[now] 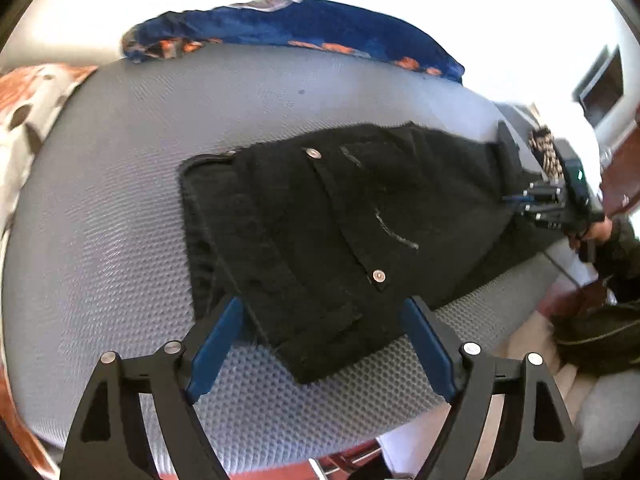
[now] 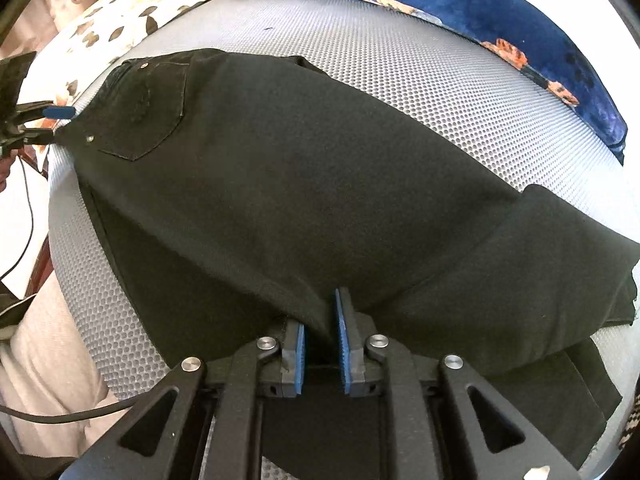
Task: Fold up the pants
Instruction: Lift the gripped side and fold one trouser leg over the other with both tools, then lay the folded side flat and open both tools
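Black pants lie folded lengthwise on a grey mesh mat, waistband and back pocket toward the left gripper. My left gripper is open, its blue pads either side of the waistband corner. In the right wrist view the pants stretch away over the mat. My right gripper is shut on the pants fabric along a leg, which bunches between its blue pads. The right gripper also shows far right in the left wrist view, and the left gripper at the far left in the right wrist view.
A blue and orange blanket lies along the far edge of the mat. A patterned pillow sits at the left. The mat's near edge drops to a beige sheet with a black cable.
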`<state>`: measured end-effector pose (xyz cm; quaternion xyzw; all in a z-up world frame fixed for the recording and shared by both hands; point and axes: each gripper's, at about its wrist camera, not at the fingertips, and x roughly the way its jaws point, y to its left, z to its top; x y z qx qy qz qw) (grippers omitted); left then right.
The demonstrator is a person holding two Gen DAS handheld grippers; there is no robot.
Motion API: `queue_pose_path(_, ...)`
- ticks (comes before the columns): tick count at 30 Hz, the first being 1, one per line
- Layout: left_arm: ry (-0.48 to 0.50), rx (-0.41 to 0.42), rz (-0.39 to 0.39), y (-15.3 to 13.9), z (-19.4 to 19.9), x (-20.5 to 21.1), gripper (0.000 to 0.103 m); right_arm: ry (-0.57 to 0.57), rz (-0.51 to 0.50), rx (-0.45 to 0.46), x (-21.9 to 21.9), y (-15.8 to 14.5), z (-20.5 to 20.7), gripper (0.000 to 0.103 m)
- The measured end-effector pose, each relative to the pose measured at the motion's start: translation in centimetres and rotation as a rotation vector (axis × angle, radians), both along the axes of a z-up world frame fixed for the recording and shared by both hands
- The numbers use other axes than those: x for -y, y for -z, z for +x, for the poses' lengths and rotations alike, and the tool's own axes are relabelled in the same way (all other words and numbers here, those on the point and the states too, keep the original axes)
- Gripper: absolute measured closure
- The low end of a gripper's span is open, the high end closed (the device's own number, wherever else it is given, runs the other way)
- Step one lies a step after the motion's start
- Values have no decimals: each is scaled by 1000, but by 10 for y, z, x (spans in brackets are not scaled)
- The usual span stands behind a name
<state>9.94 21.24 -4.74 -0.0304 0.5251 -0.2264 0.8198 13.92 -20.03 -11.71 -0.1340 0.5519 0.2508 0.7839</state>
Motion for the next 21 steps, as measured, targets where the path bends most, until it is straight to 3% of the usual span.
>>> queue_pose_path(6,-311,-41,-200,-16,-18,-35,20,12,18,15,3,0,-3,88)
queue_pose_path(9,-433,-85,-254,-12,-29,-38,21,21,29,24,5,-1,-4,88)
queue_pose_path(15,-594,-224,-371,27,-36,-36,25,26,51,25,6,-2,-3,87)
queue_pose_path(18,-656,-259,-398,43,-36,-36,31,22,50,28,5,-2,-3,87)
queue_pose_path(20,-672,-272,-427,48,-35,-34,45,21,53,28,5,-3,-3,87)
queue_pose_path(21,-671,-275,-436,49,-33,-32,45,22,55,27,5,-3,-3,87)
